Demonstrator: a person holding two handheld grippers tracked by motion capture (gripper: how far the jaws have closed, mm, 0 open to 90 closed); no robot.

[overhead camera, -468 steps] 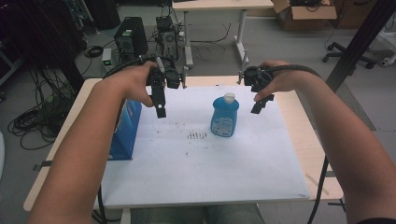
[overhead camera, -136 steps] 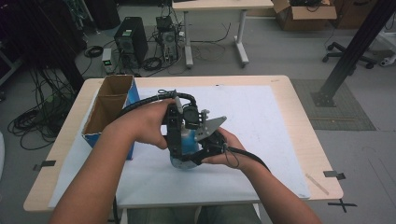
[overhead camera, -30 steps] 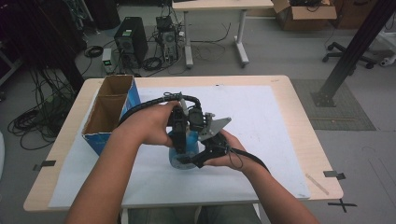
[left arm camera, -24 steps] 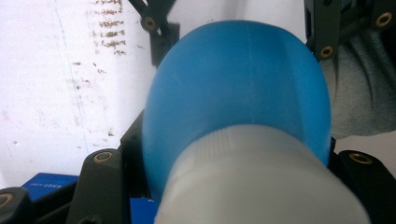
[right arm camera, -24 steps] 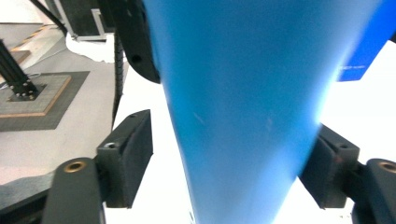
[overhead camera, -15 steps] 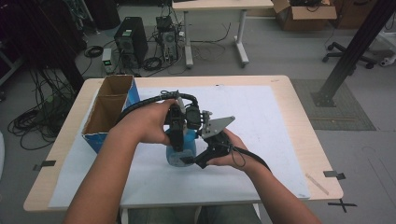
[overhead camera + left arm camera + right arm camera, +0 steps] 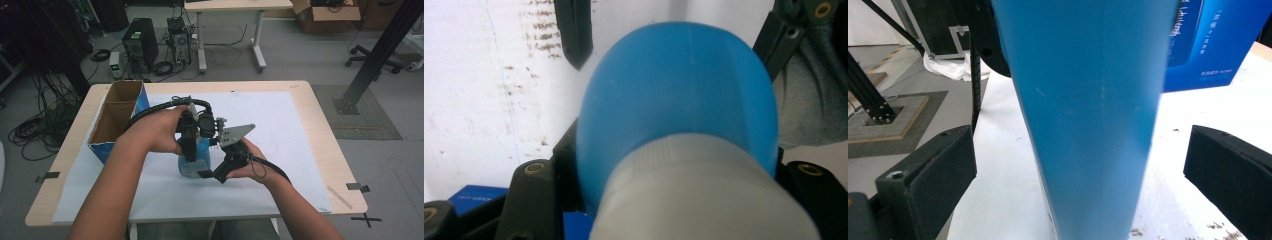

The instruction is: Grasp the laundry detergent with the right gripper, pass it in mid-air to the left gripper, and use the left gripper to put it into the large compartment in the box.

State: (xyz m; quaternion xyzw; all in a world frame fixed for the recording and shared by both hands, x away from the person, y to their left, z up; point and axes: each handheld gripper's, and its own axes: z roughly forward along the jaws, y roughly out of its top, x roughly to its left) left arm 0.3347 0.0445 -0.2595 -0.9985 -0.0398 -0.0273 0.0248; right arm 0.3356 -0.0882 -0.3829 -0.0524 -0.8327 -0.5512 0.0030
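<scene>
Standing upright on the white sheet (image 7: 300,130) that covers the surface (image 7: 320,110), the blue bottle (image 7: 196,161) sits near the front middle, right of the open box (image 7: 117,117). The left hand-held gripper (image 7: 190,150) comes down from above and is clamped on the bottle's upper part; in the left gripper view the bottle (image 7: 684,85) and its pale cap (image 7: 704,195) sit between that gripper's 2 jaws. The right hand-held gripper (image 7: 207,174) lies low at the bottle's right side, and its jaws have just been opening. In the right gripper view the bottle (image 7: 1088,115) rises between the 2 pads (image 7: 933,175), which stand apart and clear of it on both sides. Behind it, the blue side of the box (image 7: 1208,40) shows.
</scene>
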